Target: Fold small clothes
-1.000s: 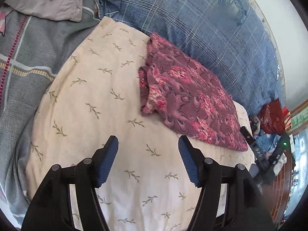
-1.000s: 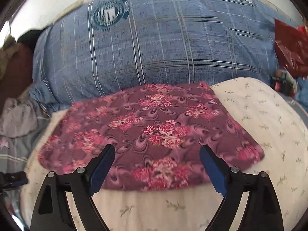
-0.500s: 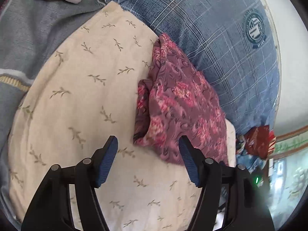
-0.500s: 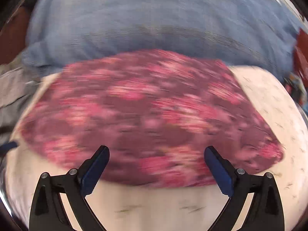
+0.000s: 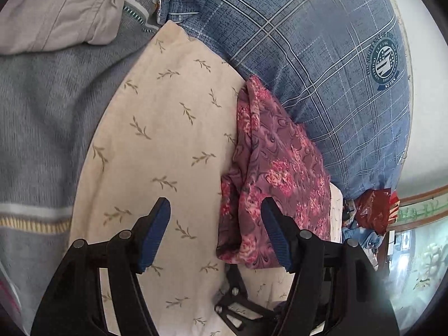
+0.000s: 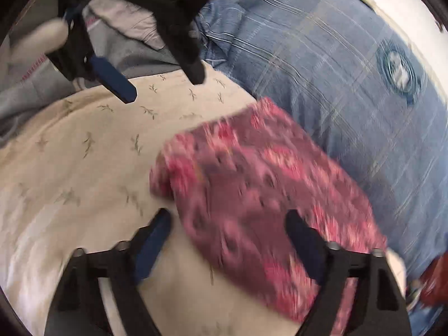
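Note:
A folded maroon floral garment lies on the cream leaf-print sheet, up against a blue plaid pillow. My left gripper hangs open over the sheet, and the garment's near left corner reaches in beside its right finger. My right gripper is over the same garment, which is blurred by motion. Its jaws are closing with the garment's near edge between them, and the pads are not pressing on the cloth. In the right wrist view the left gripper shows at the upper left, above the sheet.
The blue plaid pillow runs along the far side. A grey striped blanket and a beige garment lie to the left. A red bag and clutter sit past the bed's right end.
The left gripper has slid toward the garment's left corner. The right gripper has rolled and swung left across the garment, its jaws have narrowed, and the left gripper has come into its view.

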Available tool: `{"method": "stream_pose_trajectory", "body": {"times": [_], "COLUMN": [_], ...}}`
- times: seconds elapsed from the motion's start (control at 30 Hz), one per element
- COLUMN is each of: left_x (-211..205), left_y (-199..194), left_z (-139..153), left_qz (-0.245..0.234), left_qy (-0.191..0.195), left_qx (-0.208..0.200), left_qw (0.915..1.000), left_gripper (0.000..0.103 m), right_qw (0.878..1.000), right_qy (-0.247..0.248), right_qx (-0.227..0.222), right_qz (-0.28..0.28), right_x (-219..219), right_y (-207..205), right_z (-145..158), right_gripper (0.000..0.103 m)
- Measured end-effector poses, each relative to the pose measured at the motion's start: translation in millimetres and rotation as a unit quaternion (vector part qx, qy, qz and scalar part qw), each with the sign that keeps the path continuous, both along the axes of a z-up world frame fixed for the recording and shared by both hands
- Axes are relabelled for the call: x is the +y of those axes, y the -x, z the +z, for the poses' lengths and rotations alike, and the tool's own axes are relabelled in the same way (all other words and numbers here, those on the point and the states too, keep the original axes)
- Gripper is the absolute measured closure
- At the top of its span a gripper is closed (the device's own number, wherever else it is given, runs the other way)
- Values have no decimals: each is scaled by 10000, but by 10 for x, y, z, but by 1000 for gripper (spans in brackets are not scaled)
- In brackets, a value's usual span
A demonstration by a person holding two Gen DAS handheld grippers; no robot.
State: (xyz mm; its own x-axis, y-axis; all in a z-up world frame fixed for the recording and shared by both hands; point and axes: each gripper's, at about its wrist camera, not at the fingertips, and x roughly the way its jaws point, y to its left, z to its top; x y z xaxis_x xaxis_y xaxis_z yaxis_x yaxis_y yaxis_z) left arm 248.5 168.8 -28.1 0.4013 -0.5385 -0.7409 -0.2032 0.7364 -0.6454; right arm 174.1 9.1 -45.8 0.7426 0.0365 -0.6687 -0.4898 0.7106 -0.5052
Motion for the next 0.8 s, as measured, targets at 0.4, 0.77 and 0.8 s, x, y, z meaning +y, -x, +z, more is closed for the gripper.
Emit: {"method": "stream_pose_trajectory", "body": {"times": [0.4,0.77,0.8], "left_x": [-439,-989,-987], "left_y": [-911,-1190,-1148], "left_z": [-121,-59,35], "left_qz": [-777,-1159,-1122], "left_qy": [485,-305,-270], "left_qx": [408,475,358], "left_qw": [9950,9917,9927], "left_gripper": [26,96,96], "right_qw": [9955,9886,9868], "right_qy": [-744,-1465,-1589], "right_qx": [-587,-343,-306], "right_qz": [31,-33,-68], "right_x": [-116,-353,-401], "right_y": [3,-87,-87], "right_z": [223,283,309], "right_gripper": [93,93,93]}}
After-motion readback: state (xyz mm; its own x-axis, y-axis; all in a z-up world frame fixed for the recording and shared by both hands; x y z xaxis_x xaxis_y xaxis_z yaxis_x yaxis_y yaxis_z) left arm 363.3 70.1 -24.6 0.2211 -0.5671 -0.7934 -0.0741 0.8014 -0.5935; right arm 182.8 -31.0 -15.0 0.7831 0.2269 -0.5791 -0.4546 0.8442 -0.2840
